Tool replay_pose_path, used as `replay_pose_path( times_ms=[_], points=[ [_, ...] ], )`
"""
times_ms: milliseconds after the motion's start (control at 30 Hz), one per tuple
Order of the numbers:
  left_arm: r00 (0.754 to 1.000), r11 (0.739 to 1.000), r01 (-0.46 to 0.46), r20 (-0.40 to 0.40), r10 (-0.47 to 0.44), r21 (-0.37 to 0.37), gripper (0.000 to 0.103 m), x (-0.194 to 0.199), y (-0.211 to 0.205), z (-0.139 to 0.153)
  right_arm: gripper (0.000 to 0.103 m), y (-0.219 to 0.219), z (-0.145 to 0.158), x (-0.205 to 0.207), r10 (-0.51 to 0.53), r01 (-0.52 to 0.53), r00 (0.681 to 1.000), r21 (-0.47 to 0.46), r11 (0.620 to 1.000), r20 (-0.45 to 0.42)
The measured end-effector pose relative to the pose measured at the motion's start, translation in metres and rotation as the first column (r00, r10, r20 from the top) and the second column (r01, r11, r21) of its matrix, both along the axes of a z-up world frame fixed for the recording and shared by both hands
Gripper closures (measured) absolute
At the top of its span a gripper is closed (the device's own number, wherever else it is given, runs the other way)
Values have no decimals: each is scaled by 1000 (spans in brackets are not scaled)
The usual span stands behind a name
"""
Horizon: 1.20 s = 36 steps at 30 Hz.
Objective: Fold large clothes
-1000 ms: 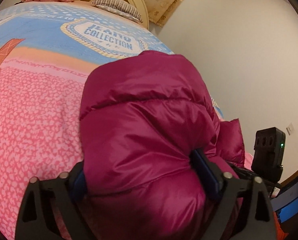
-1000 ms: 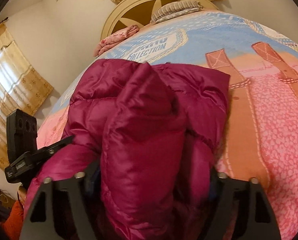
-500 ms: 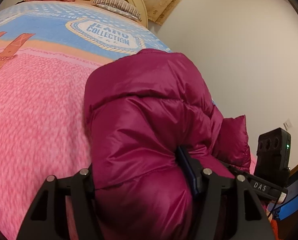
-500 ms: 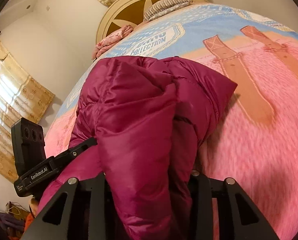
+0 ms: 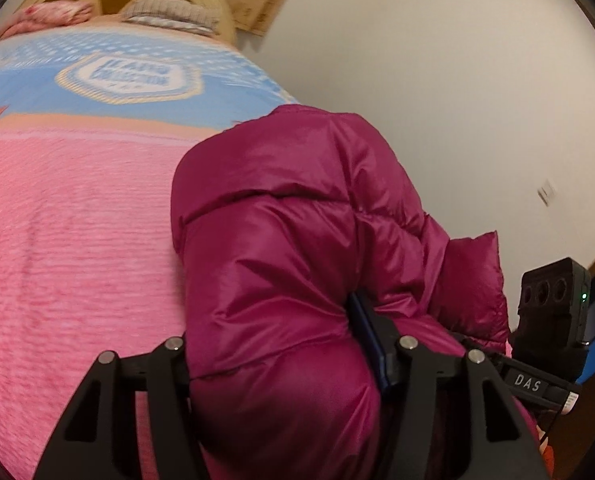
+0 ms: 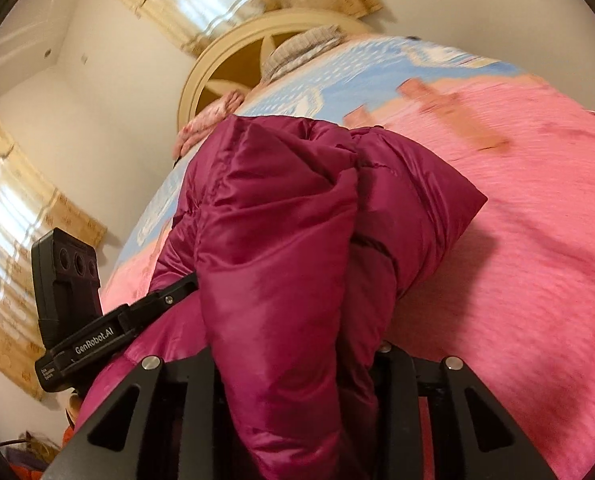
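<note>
A puffy magenta down jacket lies bunched on the pink and blue bed cover. My left gripper has a thick roll of it between its fingers, and the jaws are closing; the blue pad presses into the fabric. In the right wrist view the same jacket rises as a folded ridge from my right gripper, whose jaws are closing on it too. The two grippers sit side by side at the jacket's near edge. Fabric hides the fingertips of both.
The bed cover stretches away to a round cream headboard with pillows and a pink bundle. A white wall runs close along one side of the bed. Curtained windows are on the other side.
Both pairs of jaws have narrowed on the jacket folds. Both hands have moved sideways and slightly up with the jacket, dragging it across the bed cover; the views have rolled.
</note>
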<state>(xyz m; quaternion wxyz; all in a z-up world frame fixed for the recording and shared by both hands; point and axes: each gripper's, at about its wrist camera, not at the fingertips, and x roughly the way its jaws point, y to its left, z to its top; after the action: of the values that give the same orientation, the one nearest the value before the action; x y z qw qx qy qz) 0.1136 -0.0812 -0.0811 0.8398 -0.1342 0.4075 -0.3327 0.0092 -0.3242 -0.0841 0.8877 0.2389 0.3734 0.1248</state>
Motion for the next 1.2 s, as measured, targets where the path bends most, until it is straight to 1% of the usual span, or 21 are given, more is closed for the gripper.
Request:
replay_pose_path(
  times_ms=[100,200,267,367,500,600,767,900,1000,1200],
  points=[
    [999,999,46,28,-46,28,42,-15,-27,16,72,-27,11,-29,-56,55,998,4,998,32],
    [994,995,85,70,-89,60,42,-33,-55,31,72,-48,20,-50,-103,103,993,6,995,57],
    [988,990,114,93,-121,78,42,-46,-75,40,72,-64,27,-67,-138,137,988,9,990,76],
    [981,984,151,110,-161,99,42,-55,-101,51,72,-85,39,-89,-189,190,977,2,982,103],
    [967,976,195,144,-208,98,42,-60,-128,65,72,-112,58,-111,-237,245,959,-35,969,152],
    [956,967,233,157,-247,102,42,-62,-145,69,72,-128,70,-126,-266,280,946,-56,958,183],
    [937,949,289,164,-308,127,42,-63,-185,69,72,-157,81,-147,-329,355,919,-96,930,215],
    [932,938,307,151,-330,159,42,-57,-221,62,72,-181,78,-151,-375,405,902,-121,906,213],
    [929,930,315,137,-343,186,42,-52,-242,56,72,-201,74,-145,-399,433,893,-151,889,207],
    [933,917,310,104,-344,251,42,-38,-280,35,74,-232,60,-119,-416,450,892,-275,849,175]
  ],
)
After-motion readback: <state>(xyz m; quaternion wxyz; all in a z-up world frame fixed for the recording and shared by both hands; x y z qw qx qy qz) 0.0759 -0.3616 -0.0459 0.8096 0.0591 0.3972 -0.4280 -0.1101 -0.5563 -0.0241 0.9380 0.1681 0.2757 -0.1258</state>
